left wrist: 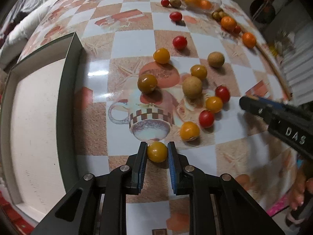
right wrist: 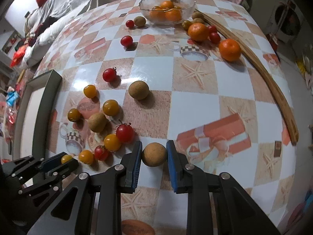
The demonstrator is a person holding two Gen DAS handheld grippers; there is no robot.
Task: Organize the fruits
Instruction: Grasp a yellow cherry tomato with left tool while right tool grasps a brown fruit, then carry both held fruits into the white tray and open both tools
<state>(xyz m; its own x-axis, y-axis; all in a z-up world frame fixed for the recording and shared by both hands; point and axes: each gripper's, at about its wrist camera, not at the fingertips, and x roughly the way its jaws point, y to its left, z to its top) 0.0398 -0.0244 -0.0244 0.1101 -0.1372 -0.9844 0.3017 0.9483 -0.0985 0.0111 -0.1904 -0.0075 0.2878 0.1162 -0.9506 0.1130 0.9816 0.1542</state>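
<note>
Between left gripper (left wrist: 157,151) pads: yellow tomato (left wrist: 157,152).

Seven red tomatoes (right wrist: 109,75): five down the left from 11 to 8 o'clock, two at 1 o'clock. Six yellow tomatoes (right wrist: 111,107), all from 10 to 8 o'clock, and one greenish tomato (right wrist: 186,24) at 12 to 1 o'clock. Six longans (right wrist: 138,90): one at 12, two at 12 to 1, one near the centre, one at 9, one at 6 o'clock. Two loose oranges (right wrist: 229,47) at 1 o'clock. One glass bowl (right wrist: 190,5) at 12 o'clock holds at least three more oranges; the exact number is unclear. One tray (right wrist: 42,105) at 9 o'clock.
</note>
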